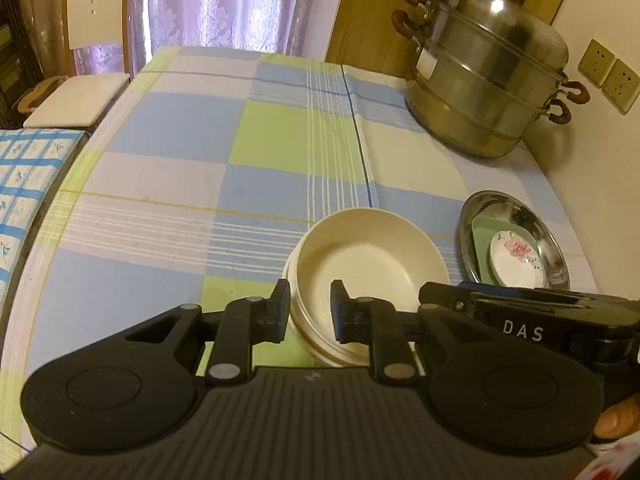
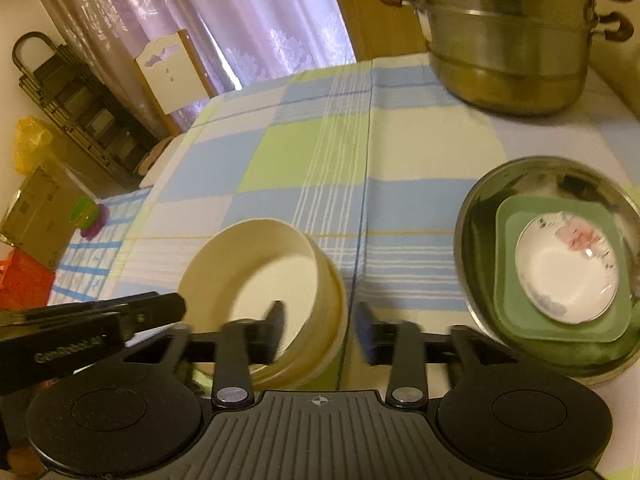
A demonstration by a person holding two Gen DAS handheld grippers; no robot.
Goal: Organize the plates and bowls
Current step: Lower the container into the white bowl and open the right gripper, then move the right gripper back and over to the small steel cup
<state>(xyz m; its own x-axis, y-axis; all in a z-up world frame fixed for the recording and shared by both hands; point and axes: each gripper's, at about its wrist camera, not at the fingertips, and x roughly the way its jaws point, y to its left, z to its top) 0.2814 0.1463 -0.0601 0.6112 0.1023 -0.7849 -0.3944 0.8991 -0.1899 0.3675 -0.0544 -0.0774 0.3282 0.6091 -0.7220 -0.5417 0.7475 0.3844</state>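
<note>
A stack of cream bowls sits on the checked tablecloth; it also shows in the right wrist view. My left gripper straddles the near rim of the top cream bowl, one finger outside and one inside, jaws closed on the rim. My right gripper is open around the right rim of the same stack, with a gap on the outer side. To the right a steel plate holds a green square plate and a white floral dish; these also show in the left wrist view.
A large steel steamer pot stands at the back right by the wall. A white chair and curtains are beyond the table's far edge. A box, bags and a black rack are on the left.
</note>
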